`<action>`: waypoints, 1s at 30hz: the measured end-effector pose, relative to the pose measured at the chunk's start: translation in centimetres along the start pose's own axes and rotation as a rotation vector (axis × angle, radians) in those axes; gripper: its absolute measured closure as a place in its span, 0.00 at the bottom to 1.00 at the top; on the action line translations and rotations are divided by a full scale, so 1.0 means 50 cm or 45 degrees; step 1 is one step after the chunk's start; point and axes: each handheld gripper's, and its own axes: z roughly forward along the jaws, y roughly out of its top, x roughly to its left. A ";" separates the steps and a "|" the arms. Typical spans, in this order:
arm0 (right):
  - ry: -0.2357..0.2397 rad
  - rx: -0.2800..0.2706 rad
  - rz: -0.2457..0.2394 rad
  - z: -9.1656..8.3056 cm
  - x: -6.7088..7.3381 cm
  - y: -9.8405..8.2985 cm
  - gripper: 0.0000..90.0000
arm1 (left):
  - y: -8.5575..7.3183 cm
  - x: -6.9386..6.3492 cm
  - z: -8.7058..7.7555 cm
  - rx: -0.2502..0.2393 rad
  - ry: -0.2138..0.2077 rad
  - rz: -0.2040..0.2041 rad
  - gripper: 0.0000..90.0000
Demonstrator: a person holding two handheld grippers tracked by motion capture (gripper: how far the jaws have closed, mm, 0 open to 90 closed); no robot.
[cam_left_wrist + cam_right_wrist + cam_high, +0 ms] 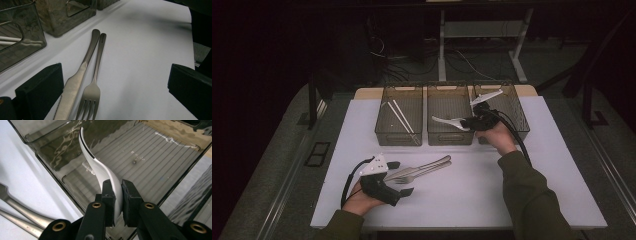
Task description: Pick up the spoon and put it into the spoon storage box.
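My right gripper (465, 122) is shut on the handle of a white spoon (446, 120) and holds it over the middle bin (450, 138). In the right gripper view the pads (109, 195) pinch the spoon (97, 167), whose bowl points into the bin's ribbed inside (150, 162). A metal knife (428, 165) and fork (411, 178) lie side by side on the white table (472, 195). My left gripper (400, 178) rests open at their near ends. In the left gripper view the knife (75, 85) and fork (93, 88) lie between the wide-apart jaws, untouched.
Three smoky clear bins stand in a row at the back. The left bin (398, 136) holds white chopsticks (401, 116). The right bin (518, 116) stands just behind my right hand. Dark floor, cables and table legs lie beyond the table.
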 end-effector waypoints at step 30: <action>0.085 -0.201 0.101 -0.078 -0.010 -0.035 0.47 | -0.002 0.005 -0.002 -0.006 0.007 -0.016 0.00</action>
